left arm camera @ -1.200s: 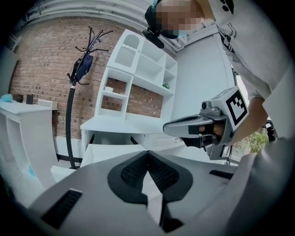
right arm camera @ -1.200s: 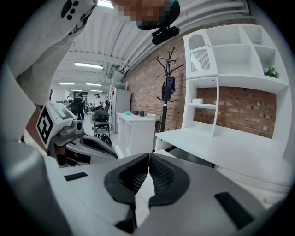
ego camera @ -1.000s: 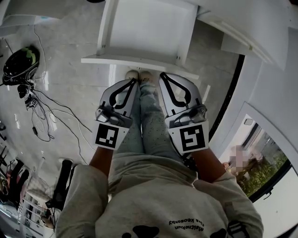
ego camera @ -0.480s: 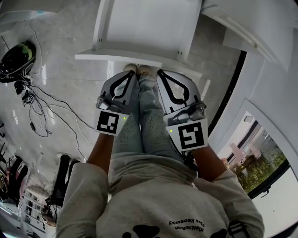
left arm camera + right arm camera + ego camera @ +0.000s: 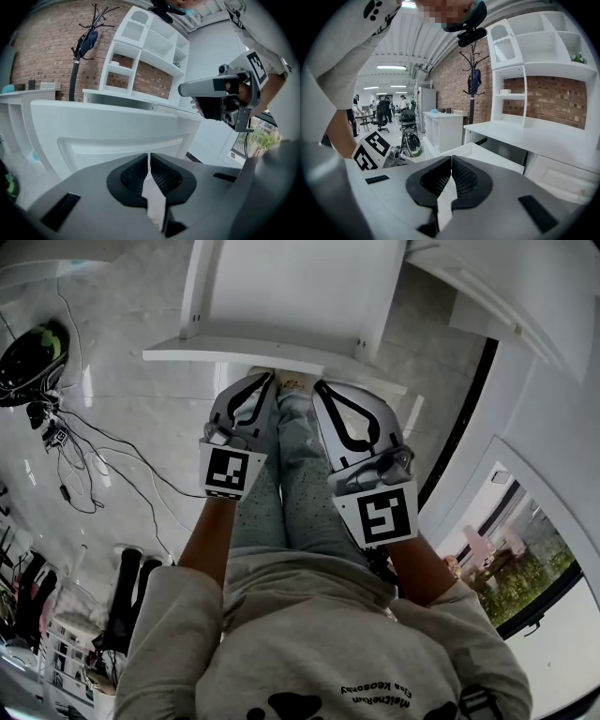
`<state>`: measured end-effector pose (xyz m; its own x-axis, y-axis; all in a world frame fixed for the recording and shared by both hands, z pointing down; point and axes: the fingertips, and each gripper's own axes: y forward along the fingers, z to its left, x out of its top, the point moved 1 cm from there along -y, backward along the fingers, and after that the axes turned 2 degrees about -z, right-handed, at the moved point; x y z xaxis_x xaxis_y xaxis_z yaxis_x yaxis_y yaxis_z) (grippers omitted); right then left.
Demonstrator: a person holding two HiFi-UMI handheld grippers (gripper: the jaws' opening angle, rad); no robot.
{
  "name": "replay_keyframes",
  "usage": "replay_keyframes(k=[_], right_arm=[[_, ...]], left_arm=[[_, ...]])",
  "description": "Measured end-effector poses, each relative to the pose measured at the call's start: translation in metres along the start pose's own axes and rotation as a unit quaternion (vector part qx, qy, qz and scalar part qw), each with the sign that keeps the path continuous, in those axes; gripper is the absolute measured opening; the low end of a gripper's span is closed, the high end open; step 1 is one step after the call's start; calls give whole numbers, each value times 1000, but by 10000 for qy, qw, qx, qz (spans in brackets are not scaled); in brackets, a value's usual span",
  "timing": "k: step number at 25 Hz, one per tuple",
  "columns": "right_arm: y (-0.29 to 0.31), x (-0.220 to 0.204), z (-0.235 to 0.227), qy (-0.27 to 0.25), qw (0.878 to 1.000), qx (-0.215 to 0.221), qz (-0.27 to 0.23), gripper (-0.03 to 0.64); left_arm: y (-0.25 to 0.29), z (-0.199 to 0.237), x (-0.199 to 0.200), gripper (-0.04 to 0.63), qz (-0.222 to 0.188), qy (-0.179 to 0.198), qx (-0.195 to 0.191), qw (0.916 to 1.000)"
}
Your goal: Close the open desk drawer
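Note:
The white desk drawer (image 5: 291,296) stands pulled out, and its front panel (image 5: 272,356) lies just ahead of both grippers. In the left gripper view that front panel (image 5: 112,136), with its long recessed grip, fills the middle. My left gripper (image 5: 269,379) is shut and empty, its tip close under the panel's edge; its pads (image 5: 140,171) meet. Beside it, also shut and empty, is my right gripper (image 5: 325,390), a little further back. Over the right gripper's closed tips (image 5: 451,161) I see the open drawer (image 5: 487,157) from the side, sticking out of the desk (image 5: 534,133).
The person's jeans-clad legs (image 5: 291,484) and shoes are between the grippers, below the drawer. A dark bag (image 5: 33,357) and loose cables (image 5: 94,465) lie on the floor at left. A shelf unit (image 5: 150,42) tops the desk, and a coat stand (image 5: 79,51) stands behind.
My left gripper has sunk and drawn nearer to the drawer front, level with the right one. The right gripper has hardly moved. Both stayed shut.

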<state>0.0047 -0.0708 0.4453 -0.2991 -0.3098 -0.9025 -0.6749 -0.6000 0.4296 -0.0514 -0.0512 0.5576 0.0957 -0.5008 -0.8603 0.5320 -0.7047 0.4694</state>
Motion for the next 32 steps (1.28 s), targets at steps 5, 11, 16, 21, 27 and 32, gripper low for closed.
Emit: replay_keyframes(k=[5, 11, 16, 21, 27, 32], right_arm=[[-1, -2, 3, -18, 9999, 92, 59, 31], [-1, -3, -1, 1, 10000, 71, 59, 31], [0, -3, -4, 54, 10000, 12, 9, 30], [1, -4, -6, 60, 10000, -2, 23, 31], [0, -3, -8, 57, 10000, -8, 28, 31], [0, -6, -11, -95, 9998, -42, 179, 31]], left_arm=[[8, 3, -12, 59, 266, -28, 49, 9996], [20, 4, -24, 130, 531, -96, 162, 9984], [31, 5, -31, 138, 650, -241, 348, 9970], [38, 7, -35, 138, 764, -289, 537, 9952], [41, 11, -39, 137, 807, -552, 745, 9924], [44, 11, -32, 100, 772, -529, 741, 9928]])
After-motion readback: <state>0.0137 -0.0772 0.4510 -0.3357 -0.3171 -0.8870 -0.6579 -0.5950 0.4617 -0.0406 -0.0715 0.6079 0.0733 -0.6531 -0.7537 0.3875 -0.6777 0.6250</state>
